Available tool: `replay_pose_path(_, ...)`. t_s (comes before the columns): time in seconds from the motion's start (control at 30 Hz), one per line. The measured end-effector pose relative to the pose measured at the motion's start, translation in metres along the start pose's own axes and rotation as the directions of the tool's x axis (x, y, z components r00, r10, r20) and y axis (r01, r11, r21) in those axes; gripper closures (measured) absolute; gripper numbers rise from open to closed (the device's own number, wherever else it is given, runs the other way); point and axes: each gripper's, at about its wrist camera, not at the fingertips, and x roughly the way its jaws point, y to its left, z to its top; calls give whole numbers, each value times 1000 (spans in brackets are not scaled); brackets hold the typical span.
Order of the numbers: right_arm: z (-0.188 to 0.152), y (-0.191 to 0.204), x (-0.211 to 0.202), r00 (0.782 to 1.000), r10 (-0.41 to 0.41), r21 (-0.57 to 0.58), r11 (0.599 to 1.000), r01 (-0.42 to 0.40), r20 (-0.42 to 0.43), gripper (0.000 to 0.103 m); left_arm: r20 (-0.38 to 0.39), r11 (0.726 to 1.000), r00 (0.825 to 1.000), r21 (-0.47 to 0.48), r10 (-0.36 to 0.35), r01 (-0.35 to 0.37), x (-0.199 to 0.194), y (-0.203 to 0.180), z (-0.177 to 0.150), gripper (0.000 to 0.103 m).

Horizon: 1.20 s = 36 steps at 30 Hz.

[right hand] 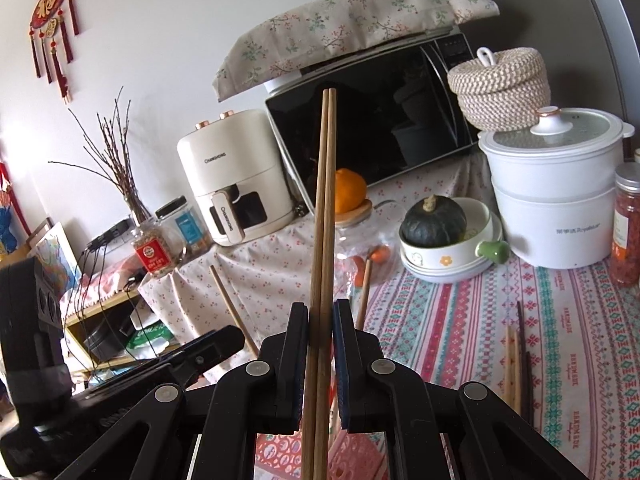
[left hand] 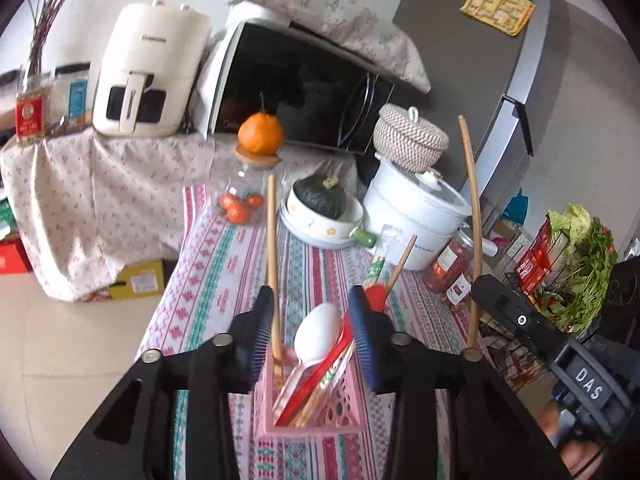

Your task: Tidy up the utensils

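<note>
My left gripper (left hand: pixel 312 316) stands open over a pink slotted basket (left hand: pixel 280 420) on the patterned tablecloth. In the basket lean a white spoon (left hand: pixel 318 332), a red utensil (left hand: pixel 376 294) and several chopsticks. One wooden chopstick (left hand: pixel 273 248) rises beside the left pad, and neither pad presses on it. My right gripper (right hand: pixel 322 320) is shut on a pair of long wooden chopsticks (right hand: pixel 325 200) that point upward above the pink basket (right hand: pixel 352 460). Loose chopsticks (right hand: pixel 516 360) lie on the cloth to the right.
Behind the basket stand a bowl with a dark green squash (left hand: pixel 320 196), a glass jar of oranges (left hand: pixel 244 200), a white steamer pot (left hand: pixel 412 216) and a jar of red preserve (left hand: pixel 450 264). A wire rack of greens (left hand: pixel 576 272) is at the right. A microwave (right hand: pixel 372 120) and an air fryer (right hand: pixel 236 176) are further back.
</note>
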Motion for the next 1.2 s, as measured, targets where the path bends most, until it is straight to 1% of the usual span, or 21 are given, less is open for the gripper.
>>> replay_pose_path(0.07, -3, 5, 4, 1000, 8, -2, 1000, -8, 2, 93, -117, 999, 993, -36, 27, -31, -1, 11, 1, 46)
replay_pose_path(0.1, -5, 7, 5, 1000, 12, -1, 1000, -12, 7, 93, -151, 998, 988, -45, 43, -50, -2, 16, 1, 46)
replay_pose_path(0.13, -6, 9, 7, 1000, 15, 3, 1000, -15, 16, 93, -160, 996, 985, -54, 56, -66, -3, 22, 2, 46)
replay_pose_path(0.17, -7, 11, 8, 999, 16, 8, 1000, -16, 31, 93, -152, 995, 986, -58, 68, -78, -5, 26, 2, 45)
replay_pose_path(0.23, -10, 17, 12, 999, 10, 14, 1000, -11, 53, 93, -150, 993, 983, -44, 102, -110, -2, 34, 1, 45)
replay_pose_path(0.3, -14, 24, 16, 996, -18, 12, 1000, 17, 90, 93, -175, 989, 976, -52, 129, -140, 2, 42, -3, 45)
replay_pose_path(0.4, -19, 35, 24, 988, -61, 6, 998, 61, 140, 92, -203, 988, 974, -101, 98, -121, 5, 54, -2, 45)
replay_pose_path(0.5, -28, 45, 34, 979, -104, -22, 994, 109, 174, 92, -182, 988, 978, -100, 97, -117, 2, 57, 1, 45)
replay_pose_path(0.57, -38, 51, 42, 974, -138, -39, 988, 148, 181, 92, -162, 988, 981, -96, 105, -121, 0, 60, 2, 45)
replay_pose_path(0.67, -53, 53, 54, 971, -183, -65, 979, 195, 155, 92, -162, 988, 983, -111, 89, -108, -1, 64, 4, 45)
replay_pose_path(0.77, -59, 51, 57, 972, -195, -80, 975, 206, 128, 91, -152, 989, 985, -111, 75, -93, -3, 65, 6, 45)
replay_pose_path(0.83, -57, 46, 56, 977, -185, -72, 979, 193, 105, 91, -143, 991, 987, -102, 70, -85, -6, 62, 8, 45)
replay_pose_path(1.07, -40, 18, 50, 988, -152, 39, 987, 153, -12, 91, -145, 995, 988, -74, 56, -67, -5, 53, 4, 45)
replay_pose_path(1.13, -38, 14, 51, 992, -116, 63, 991, 120, -57, 87, -152, 995, 987, -71, 58, -70, -3, 52, 3, 45)
replay_pose_path(1.2, -37, 14, 58, 988, -60, 76, 995, 72, -141, 86, -170, 994, 984, -87, 45, -60, 0, 53, 2, 45)
